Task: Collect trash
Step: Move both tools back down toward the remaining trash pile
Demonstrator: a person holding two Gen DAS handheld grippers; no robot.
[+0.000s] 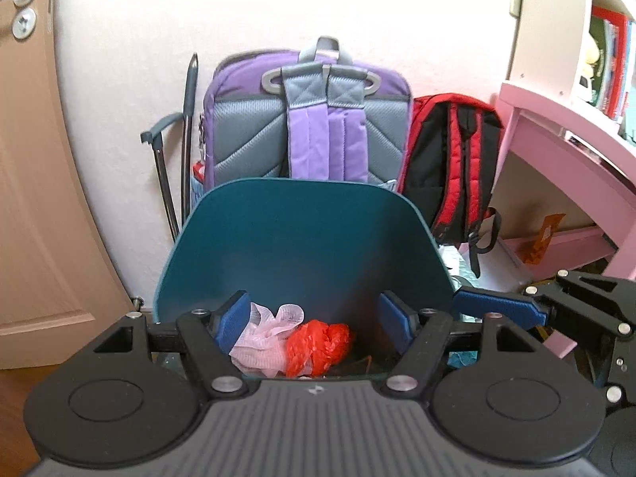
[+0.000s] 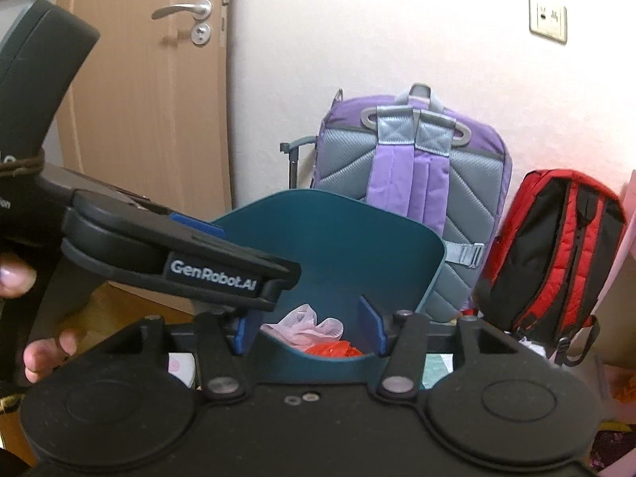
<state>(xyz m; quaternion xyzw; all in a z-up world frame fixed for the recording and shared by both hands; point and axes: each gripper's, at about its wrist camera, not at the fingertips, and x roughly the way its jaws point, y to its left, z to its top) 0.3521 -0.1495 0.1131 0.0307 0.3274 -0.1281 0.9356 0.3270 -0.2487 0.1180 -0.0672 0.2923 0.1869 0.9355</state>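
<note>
left hand-held gripper (image 1: 318, 328) released, blue pads apart, nothing between them, poised over teal bin (image 1: 302, 238). right hand-held gripper (image 2: 310, 328) released too, jaws wide, empty, above same bin's near rim. trash inside bin: pink mesh wad (image 1: 262, 338) touching red plastic wad (image 1: 318, 342). purple backpack (image 1: 310, 119) and red backpack (image 1: 449, 167) lean on wall behind bin. brown door (image 2: 143, 119) at left.

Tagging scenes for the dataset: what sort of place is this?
Most likely a child's or student's bedroom. A purple backpack and a red and black backpack lean against the wall, a pink desk stands under shelves of books, and a teal bin holds trash.
</note>
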